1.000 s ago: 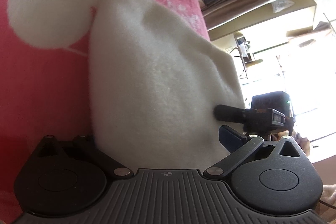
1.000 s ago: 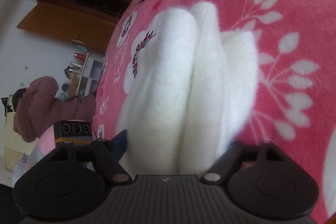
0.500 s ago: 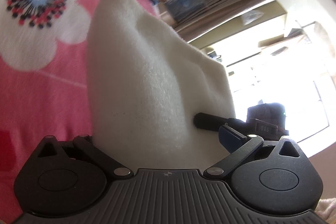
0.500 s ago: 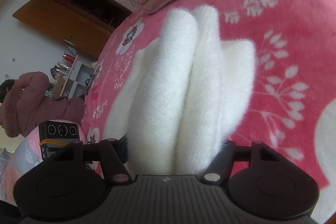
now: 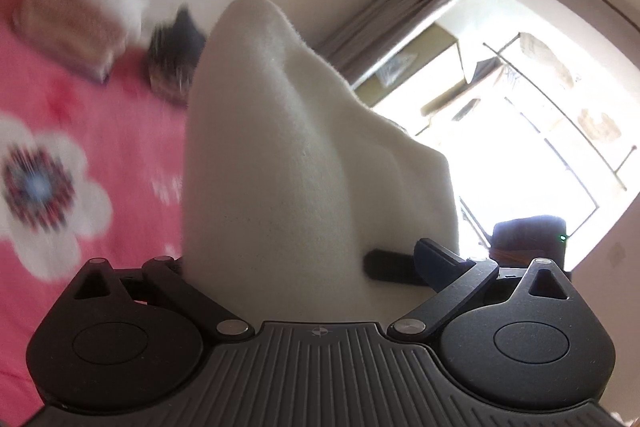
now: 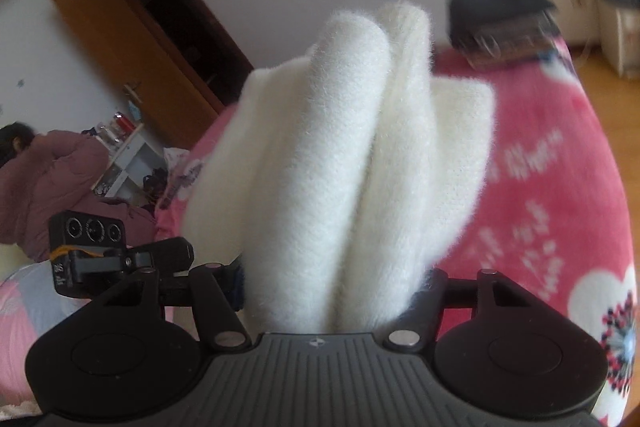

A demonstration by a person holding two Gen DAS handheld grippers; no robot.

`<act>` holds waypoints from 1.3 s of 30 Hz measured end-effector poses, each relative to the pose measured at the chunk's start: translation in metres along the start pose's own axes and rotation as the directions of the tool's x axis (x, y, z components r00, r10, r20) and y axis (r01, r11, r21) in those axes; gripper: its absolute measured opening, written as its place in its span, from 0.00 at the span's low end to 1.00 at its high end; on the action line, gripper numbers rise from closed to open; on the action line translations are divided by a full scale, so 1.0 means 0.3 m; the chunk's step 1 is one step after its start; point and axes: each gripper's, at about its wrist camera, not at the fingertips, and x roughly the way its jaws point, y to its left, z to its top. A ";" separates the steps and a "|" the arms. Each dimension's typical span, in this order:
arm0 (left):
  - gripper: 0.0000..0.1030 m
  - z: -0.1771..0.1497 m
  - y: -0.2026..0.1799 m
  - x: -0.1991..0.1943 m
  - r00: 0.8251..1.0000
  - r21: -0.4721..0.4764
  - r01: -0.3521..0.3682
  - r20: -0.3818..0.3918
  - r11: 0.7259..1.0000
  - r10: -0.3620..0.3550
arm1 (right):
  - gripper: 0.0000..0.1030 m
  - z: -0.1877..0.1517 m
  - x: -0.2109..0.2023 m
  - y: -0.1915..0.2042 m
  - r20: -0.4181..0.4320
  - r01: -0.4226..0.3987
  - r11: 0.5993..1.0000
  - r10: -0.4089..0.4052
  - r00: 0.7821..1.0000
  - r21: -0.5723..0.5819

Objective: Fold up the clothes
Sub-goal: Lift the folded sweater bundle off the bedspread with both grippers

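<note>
A folded white fleece garment [image 5: 304,163] fills the middle of both views; in the right wrist view [image 6: 340,167] it shows as thick stacked folds. My left gripper [image 5: 316,267] is shut on one end of it, and my right gripper [image 6: 332,291] is shut on the other end. The garment is lifted off the pink flowered bedspread [image 5: 80,155]. The fingertips of both grippers are hidden in the fleece. The other gripper's body shows in each view [image 6: 92,251].
Folded clothes lie at the far edge of the bed: a tan stack [image 5: 68,27] and a dark stack [image 6: 504,23]. A bright window with curtains [image 5: 532,131] is to the right. A wooden wardrobe [image 6: 144,39] and a person in a mauve coat [image 6: 44,179] are left of the bed.
Both grippers have lifted and tilted upward with the garment. The bedspread has dropped lower in view and the walls, window and far clothes stacks have come into sight.
</note>
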 end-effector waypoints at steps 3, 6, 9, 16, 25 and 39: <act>0.97 0.083 -0.092 -0.093 0.998 0.056 -0.045 0.047 0.997 0.042 | 0.64 0.052 -0.053 0.133 0.040 0.012 0.998 -0.010 0.999 -0.066; 0.97 0.170 -0.167 -0.159 0.993 0.092 -0.094 0.084 0.991 0.086 | 0.64 0.125 -0.073 0.258 0.077 0.003 0.989 0.009 0.997 -0.146; 0.97 0.268 -0.215 -0.180 0.984 0.112 -0.142 0.125 0.984 0.128 | 0.64 0.213 -0.067 0.314 0.107 -0.017 0.985 0.035 0.994 -0.170; 0.97 0.464 -0.225 -0.078 0.959 0.172 -0.246 0.188 0.954 0.213 | 0.64 0.445 0.045 0.260 0.138 -0.091 0.973 0.122 0.983 -0.213; 0.97 0.599 0.048 0.253 0.945 0.173 -0.321 0.127 0.931 0.303 | 0.64 0.669 0.380 -0.111 0.097 -0.166 0.968 0.187 0.978 -0.187; 0.96 0.941 0.005 0.666 0.978 0.218 -0.178 -0.064 0.959 0.196 | 0.64 0.989 0.351 -0.565 0.104 -0.113 0.990 0.104 0.989 0.082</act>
